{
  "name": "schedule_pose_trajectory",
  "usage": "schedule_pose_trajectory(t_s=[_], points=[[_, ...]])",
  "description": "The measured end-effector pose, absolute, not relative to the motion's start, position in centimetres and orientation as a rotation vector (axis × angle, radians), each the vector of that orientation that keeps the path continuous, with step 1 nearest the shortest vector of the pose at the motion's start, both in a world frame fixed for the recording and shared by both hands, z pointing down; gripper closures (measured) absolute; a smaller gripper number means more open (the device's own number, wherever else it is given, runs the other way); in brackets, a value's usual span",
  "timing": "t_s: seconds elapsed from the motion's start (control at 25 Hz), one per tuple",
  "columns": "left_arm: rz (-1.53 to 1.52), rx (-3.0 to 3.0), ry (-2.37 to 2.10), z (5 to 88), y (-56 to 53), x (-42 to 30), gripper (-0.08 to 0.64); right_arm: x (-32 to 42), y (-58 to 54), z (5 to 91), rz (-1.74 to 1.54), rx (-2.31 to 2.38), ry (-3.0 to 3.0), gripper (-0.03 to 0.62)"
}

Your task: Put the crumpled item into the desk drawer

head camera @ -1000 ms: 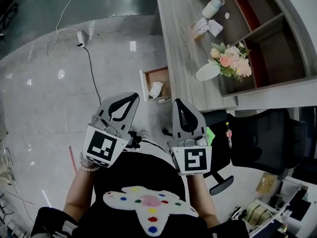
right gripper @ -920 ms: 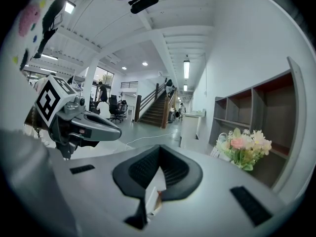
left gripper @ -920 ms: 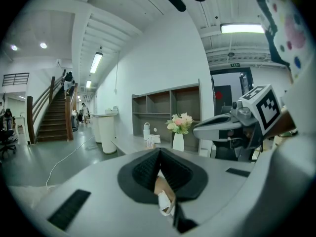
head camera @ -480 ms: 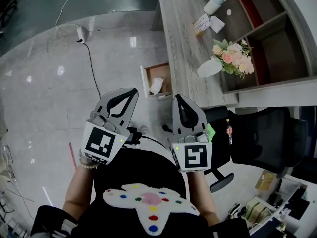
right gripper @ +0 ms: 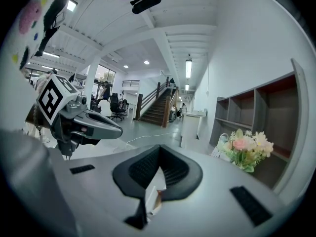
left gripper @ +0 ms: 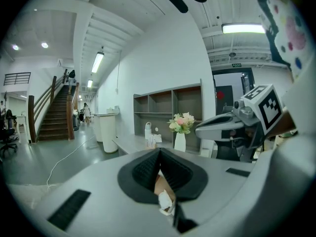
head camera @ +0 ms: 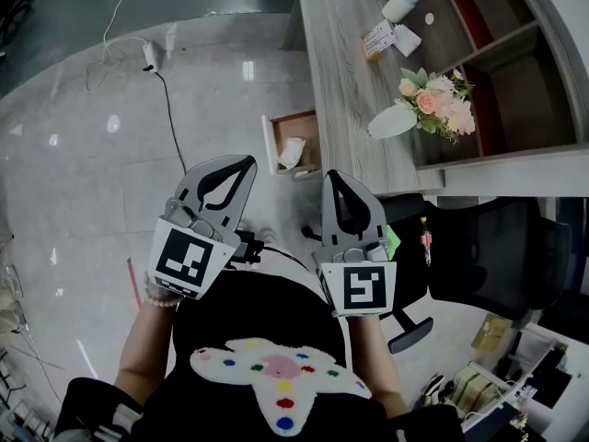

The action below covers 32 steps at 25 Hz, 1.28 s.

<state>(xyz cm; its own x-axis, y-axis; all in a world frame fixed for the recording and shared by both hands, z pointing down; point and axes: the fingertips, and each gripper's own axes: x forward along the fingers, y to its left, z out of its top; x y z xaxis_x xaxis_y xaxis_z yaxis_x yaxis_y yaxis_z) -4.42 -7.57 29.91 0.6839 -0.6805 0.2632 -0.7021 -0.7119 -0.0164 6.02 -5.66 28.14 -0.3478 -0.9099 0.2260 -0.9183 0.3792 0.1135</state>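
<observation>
The crumpled white item (head camera: 290, 152) lies inside the open wooden drawer (head camera: 307, 122), which juts out from the grey desk (head camera: 340, 72) over the floor. Both grippers are held close to the person's body, short of the drawer and apart from it. My left gripper (head camera: 245, 163) is shut with nothing in it. My right gripper (head camera: 332, 177) beside it is also shut and empty. In the left gripper view the crumpled item (left gripper: 165, 201) shows below the closed tips of the left gripper (left gripper: 159, 151). The drawer (right gripper: 153, 197) shows likewise under the right gripper (right gripper: 159, 149).
A white vase of flowers (head camera: 421, 110) and small white items (head camera: 391, 28) stand on the desk, with open shelves (head camera: 515, 72) behind. A black office chair (head camera: 479, 256) sits to the right. A white cable (head camera: 138, 49) and a black cord (head camera: 173, 136) run across the glossy floor.
The head view has drifted slightly, so everything sits a little higher in the picture. Both grippers stay shut near the body and the crumpled item stays in the drawer.
</observation>
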Motion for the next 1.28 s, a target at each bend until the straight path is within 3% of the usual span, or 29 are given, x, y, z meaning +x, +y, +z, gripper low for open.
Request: schedule_pose_trajectory(t_s=[1.28], points=[[0.393,2.806,-1.144,30.14,-7.73,-4.23,0.548,5.71,-5.77,28.42,0.036,1.596,-2.386,0.589]])
